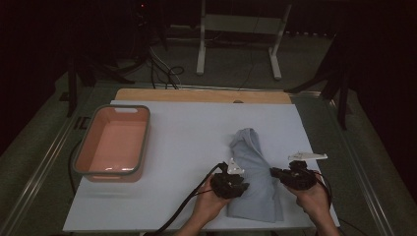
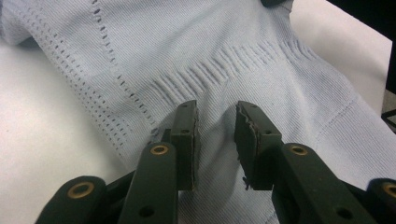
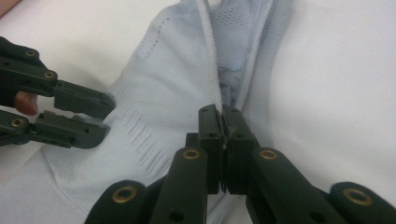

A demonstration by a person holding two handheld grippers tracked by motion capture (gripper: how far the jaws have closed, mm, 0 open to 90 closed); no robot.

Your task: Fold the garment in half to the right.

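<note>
A light blue knitted garment (image 1: 253,162) lies bunched lengthwise on the white table (image 1: 187,132), near the front edge at the right. My left gripper (image 1: 242,186) rests on its left side. In the left gripper view (image 2: 215,109) the jaws stand apart, open, with ribbed cloth (image 2: 233,60) showing in the gap. My right gripper (image 1: 274,173) is at the garment's right side. In the right gripper view (image 3: 222,112) the jaws are shut on the garment's seamed edge (image 3: 212,70), a thin layer caught between the pads. The left gripper (image 3: 105,116) shows there at the left, open.
A pink basin with a grey rim (image 1: 86,147) stands on the table's left side with nothing in it. Beyond the far table edge stand a white metal frame (image 1: 201,44) and loose cables (image 1: 167,73) on the floor. The person's hands come in at the bottom.
</note>
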